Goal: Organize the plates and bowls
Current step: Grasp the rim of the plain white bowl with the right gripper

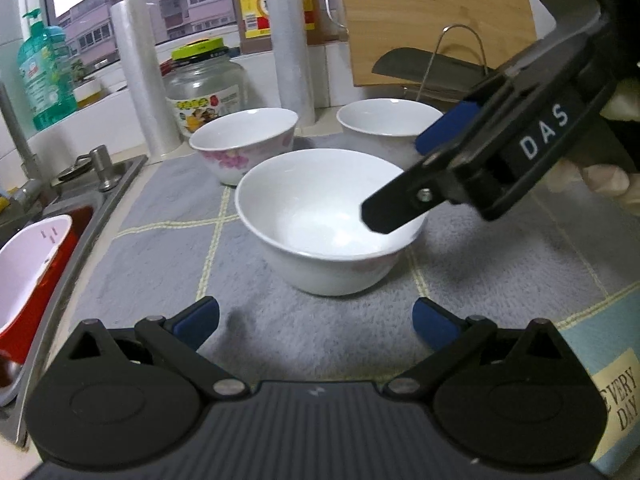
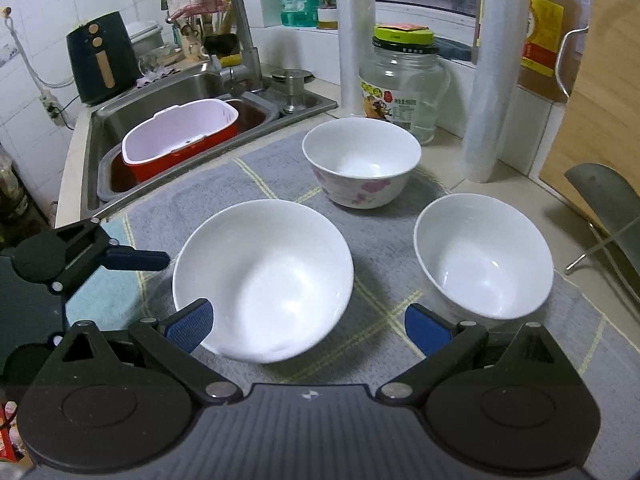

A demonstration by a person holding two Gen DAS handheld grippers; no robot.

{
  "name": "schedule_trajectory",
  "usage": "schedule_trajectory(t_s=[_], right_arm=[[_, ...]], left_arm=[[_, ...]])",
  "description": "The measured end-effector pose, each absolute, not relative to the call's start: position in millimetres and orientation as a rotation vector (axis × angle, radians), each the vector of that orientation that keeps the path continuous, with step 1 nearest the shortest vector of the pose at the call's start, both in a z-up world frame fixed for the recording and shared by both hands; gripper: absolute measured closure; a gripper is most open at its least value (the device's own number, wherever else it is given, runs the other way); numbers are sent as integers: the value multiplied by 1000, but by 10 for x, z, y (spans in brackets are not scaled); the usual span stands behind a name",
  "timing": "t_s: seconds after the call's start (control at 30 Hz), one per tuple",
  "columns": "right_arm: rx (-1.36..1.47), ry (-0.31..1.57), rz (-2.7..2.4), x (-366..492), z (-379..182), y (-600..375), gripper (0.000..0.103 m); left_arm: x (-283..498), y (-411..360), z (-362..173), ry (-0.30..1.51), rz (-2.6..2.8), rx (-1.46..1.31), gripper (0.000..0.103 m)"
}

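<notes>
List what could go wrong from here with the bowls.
The right gripper is open at the near bowl; one finger over the rim may tip it. The plain bowl and the floral bowl stand close by, so a swing could knock them. The mat is soft.

Grey checked mat on the counter beside a steel sink holding a red-and-white tub; behind the mat, a glass jar with green lid, two plastic-wrap rolls, a wooden cutting board
</notes>
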State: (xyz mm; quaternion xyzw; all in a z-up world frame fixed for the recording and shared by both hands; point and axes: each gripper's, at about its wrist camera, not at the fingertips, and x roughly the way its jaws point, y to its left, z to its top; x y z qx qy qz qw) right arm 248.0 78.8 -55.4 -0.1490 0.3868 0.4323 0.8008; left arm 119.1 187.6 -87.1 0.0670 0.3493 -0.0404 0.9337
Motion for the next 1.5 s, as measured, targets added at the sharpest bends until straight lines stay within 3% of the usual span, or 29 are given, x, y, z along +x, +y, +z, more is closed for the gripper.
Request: schedule_trajectory(t_s=[0.77, 0.97, 1.5], right_arm=[[-297, 861, 995, 2575, -624, 932, 1], [-279, 880, 1011, 2611, -638, 949, 14], [-247, 879, 1010, 2643, -619, 958, 23]], left_arm=[[1386, 1934, -817, 653, -160, 154, 4], [1411, 1945, -802, 641, -182, 165, 10], [1412, 1955, -786, 630, -210, 190, 14]])
